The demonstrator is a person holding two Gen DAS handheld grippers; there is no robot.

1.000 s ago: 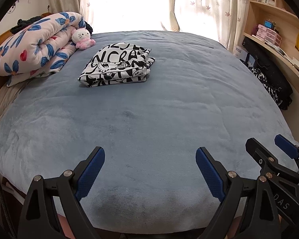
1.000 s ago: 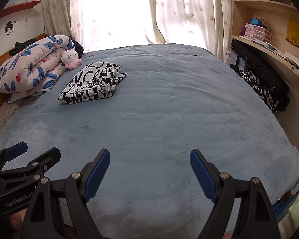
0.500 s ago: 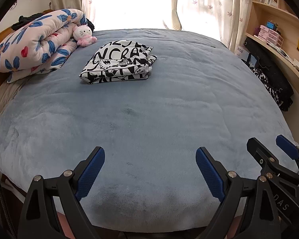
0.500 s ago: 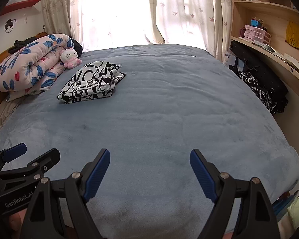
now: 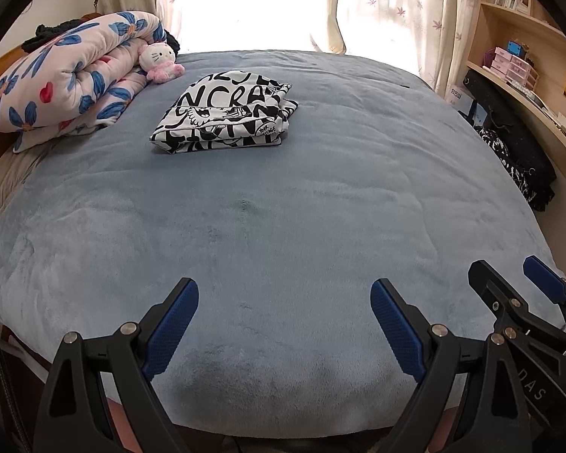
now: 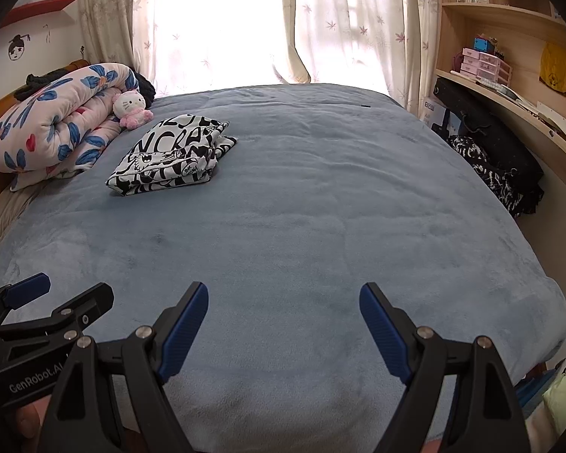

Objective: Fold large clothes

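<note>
A black-and-white lettered garment [image 5: 224, 113] lies folded into a compact stack on the blue-grey bed [image 5: 283, 226], far left of centre; it also shows in the right wrist view [image 6: 171, 160]. My left gripper [image 5: 285, 302] is open and empty, over the bed's near edge, far from the garment. My right gripper [image 6: 285, 305] is open and empty beside it, at the same near edge. Each gripper shows at the edge of the other's view.
A rolled floral quilt [image 5: 64, 79] and a Hello Kitty plush [image 5: 158, 62] lie at the bed's far left. A wooden shelf unit [image 6: 509, 56] and dark clothes [image 6: 505, 177] stand along the right. Curtains [image 6: 339, 22] hang behind the bed.
Both grippers stay open. The views have tilted and shifted slightly, so the folded garment sits a little lower in both views.
</note>
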